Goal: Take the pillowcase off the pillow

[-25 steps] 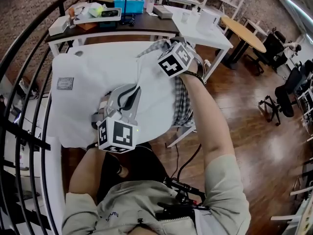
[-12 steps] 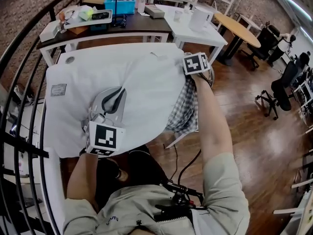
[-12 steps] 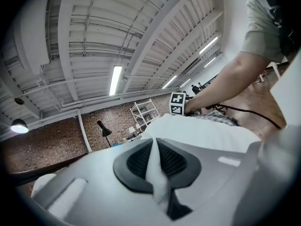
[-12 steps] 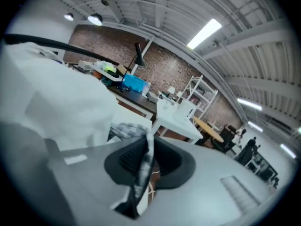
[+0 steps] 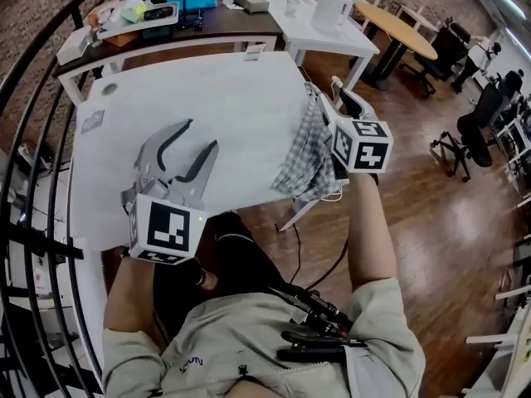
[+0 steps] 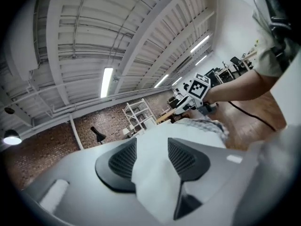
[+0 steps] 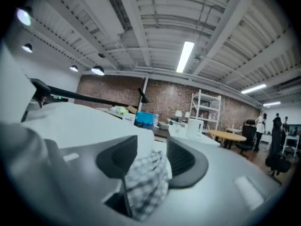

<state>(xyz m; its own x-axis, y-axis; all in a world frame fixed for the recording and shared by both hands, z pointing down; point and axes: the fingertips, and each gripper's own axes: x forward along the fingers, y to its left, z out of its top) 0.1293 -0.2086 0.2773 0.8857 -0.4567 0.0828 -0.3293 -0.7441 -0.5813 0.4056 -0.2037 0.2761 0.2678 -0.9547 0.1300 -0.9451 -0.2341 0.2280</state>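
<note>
The grey-and-white checked cotton pillowcase (image 5: 305, 152) bunches at the right end of the soft white pillow (image 5: 232, 106) and droops off the right edge of the white table (image 5: 124, 89). It looks nearly stripped.

The right gripper (image 7: 151, 144) has just been opening, and checked cloth lies loose between its parted jaws, probably for a regrip. The left gripper (image 6: 151, 147), near left, has also just opened, with white pillow fabric between its jaws, so nothing anchors the pillow.

Pillowcase (image 5: 309, 152) at pillow (image 5: 207, 98) right edge; desk (image 5: 217, 26) behind.
</note>
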